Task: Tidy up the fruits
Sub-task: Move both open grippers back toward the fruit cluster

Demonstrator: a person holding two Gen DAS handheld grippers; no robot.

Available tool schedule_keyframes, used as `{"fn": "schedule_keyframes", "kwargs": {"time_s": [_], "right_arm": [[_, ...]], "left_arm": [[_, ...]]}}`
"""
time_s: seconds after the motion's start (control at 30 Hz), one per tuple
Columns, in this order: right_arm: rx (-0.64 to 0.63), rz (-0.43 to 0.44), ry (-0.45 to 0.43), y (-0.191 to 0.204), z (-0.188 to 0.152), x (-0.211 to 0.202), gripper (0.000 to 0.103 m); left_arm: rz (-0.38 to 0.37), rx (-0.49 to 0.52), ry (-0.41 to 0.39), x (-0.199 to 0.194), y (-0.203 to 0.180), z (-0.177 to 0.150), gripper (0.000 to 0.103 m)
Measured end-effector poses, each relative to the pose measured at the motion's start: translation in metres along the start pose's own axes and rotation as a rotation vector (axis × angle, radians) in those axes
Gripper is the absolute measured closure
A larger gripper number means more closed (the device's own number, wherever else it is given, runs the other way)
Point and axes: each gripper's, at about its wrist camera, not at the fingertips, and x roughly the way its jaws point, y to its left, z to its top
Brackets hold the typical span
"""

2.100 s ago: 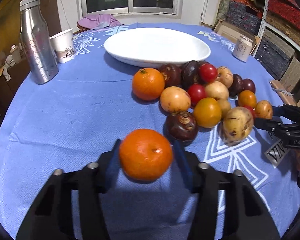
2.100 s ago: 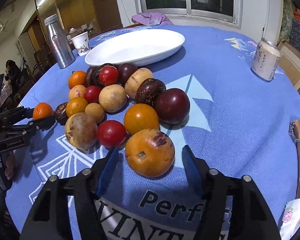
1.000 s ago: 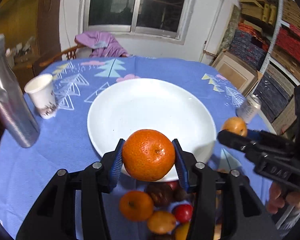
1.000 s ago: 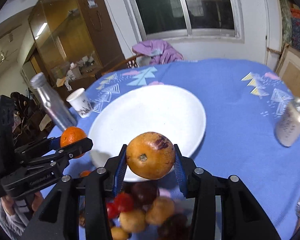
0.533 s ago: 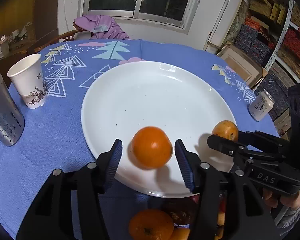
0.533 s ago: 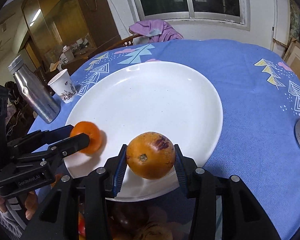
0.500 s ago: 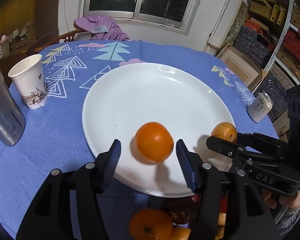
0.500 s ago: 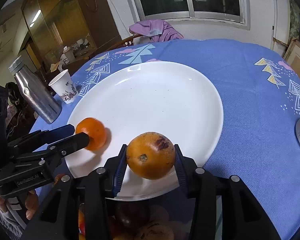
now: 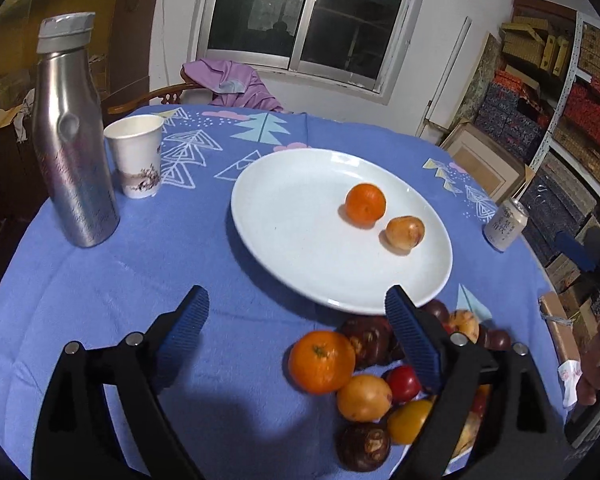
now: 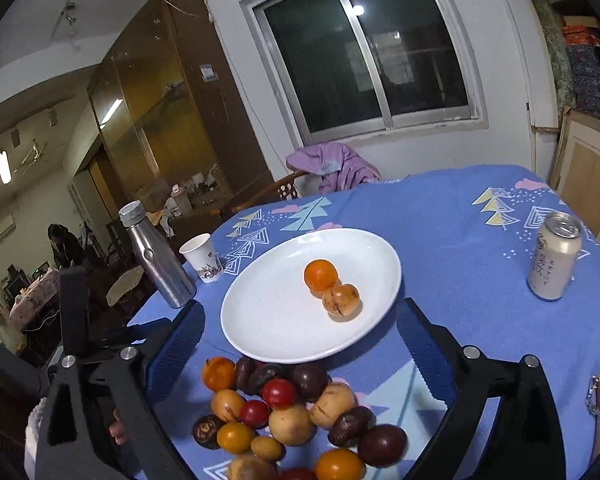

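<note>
Covering the round worktop [image 9: 112, 280] is a blue cloth printed with white and pastel triangles and trees, and near its middle sits a wide white plate [image 9: 300, 264]. Both tools are released and empty, their jaws opening at this moment: the left tool [image 9: 296, 328] hangs over bare cloth at the plate's near rim, and the right tool [image 10: 300, 344] hovers above the near rim of the plate and the fruit pile [image 10: 284, 412], with nothing between its blue pads. That pile of orange, yellow, red and dark purple fruits lies on the cloth just in front of the plate, close to its edge. A dented steel bottle [image 9: 72, 140] stands upright at the left of the worktop, with a paper cup [image 9: 136, 156] just beside it. A pale drink can [image 10: 554, 256] stands well apart at the right edge. On the plate lie two fruits side by side: an orange mandarin [image 9: 365, 204] and a brownish-yellow fruit [image 9: 405, 233] with a dark blemish.
</note>
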Motion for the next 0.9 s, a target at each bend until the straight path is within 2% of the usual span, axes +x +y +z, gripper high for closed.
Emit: {"fn": "schedule_keyframes", "kwargs": {"time_s": [0.13, 0.27, 0.5, 0.63, 0.77, 0.9], "right_arm": [[-0.054, -0.114, 0.003, -0.013, -0.031, -0.017, 0.006], [-0.026, -0.156, 0.046, -0.025, -0.042, -0.021, 0.005], [0.081, -0.148, 0.060, -0.047, -0.041, -0.019, 0.005], [0.116, -0.138, 0.056, -0.052, -0.042, -0.019, 0.005], [0.126, -0.139, 0.078, -0.053, -0.045, -0.015, 0.005], [0.077, -0.152, 0.138, -0.044, -0.049, -0.006, 0.005]], "left_arm": [[0.048, 0.048, 0.031, 0.007, -0.007, -0.024, 0.015], [0.066, 0.087, 0.059, 0.016, -0.014, -0.033, 0.015], [0.103, 0.110, 0.109, 0.034, -0.013, -0.037, 0.013], [0.141, 0.105, 0.081, 0.029, -0.003, -0.035, 0.004], [0.207, 0.110, 0.030, 0.013, 0.004, -0.035, 0.004], [0.204, 0.145, 0.024, 0.009, -0.001, -0.042, 0.004]]}}
